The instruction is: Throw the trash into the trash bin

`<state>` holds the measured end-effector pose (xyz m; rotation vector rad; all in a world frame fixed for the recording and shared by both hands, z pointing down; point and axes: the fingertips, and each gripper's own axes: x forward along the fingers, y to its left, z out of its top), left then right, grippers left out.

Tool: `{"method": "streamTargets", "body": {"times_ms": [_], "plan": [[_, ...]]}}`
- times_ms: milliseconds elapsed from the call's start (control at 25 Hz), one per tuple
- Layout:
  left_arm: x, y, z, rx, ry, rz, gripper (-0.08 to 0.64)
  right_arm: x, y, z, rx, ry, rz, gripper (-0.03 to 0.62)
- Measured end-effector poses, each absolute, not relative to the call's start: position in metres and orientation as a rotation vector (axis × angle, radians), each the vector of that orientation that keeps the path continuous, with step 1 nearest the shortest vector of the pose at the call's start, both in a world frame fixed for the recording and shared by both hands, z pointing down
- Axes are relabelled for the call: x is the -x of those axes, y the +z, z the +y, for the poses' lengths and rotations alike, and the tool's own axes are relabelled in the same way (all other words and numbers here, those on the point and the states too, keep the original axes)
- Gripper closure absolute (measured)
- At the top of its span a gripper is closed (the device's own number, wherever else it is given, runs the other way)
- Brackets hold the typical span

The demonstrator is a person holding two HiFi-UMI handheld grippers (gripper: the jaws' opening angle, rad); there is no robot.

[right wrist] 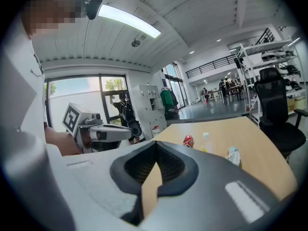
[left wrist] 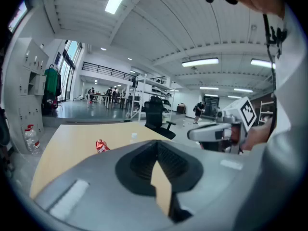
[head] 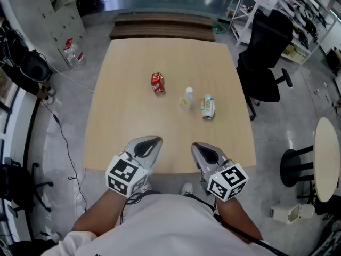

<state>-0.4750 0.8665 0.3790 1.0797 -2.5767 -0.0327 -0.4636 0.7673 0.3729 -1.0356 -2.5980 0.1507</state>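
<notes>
Three pieces of trash lie on the light wooden table [head: 128, 121]: a crushed red can [head: 157, 83], a small clear bottle [head: 186, 98] and a green-and-white labelled can [head: 208, 106] on its side. Both grippers hover over the table's near edge, well short of the trash. My left gripper [head: 155, 141] is shut and holds nothing; its own view shows the tips meeting [left wrist: 157, 146], with the red can [left wrist: 101, 146] beyond them. My right gripper [head: 196, 145] is likewise shut and holds nothing [right wrist: 155, 146]. The red can [right wrist: 187, 140], bottle [right wrist: 206, 142] and labelled can [right wrist: 233, 155] lie ahead of it.
A black office chair [head: 266, 63] stands at the table's right side. A round table [head: 327, 159] and a black stool base [head: 295, 167] are further right, with a white bin-like container [head: 290, 212] on the floor. Water bottles [head: 73, 52] and cables lie on the left.
</notes>
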Motion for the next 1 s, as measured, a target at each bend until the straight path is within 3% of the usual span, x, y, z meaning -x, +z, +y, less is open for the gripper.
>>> {"method": "streamTargets", "body": {"times_ms": [1000], "plan": [[0.475, 0.401, 0.91, -1.239, -0.04, -2.466, 0.552, 0.469, 0.383, 0.811, 0.856, 0.045, -2.666, 0.591]]}}
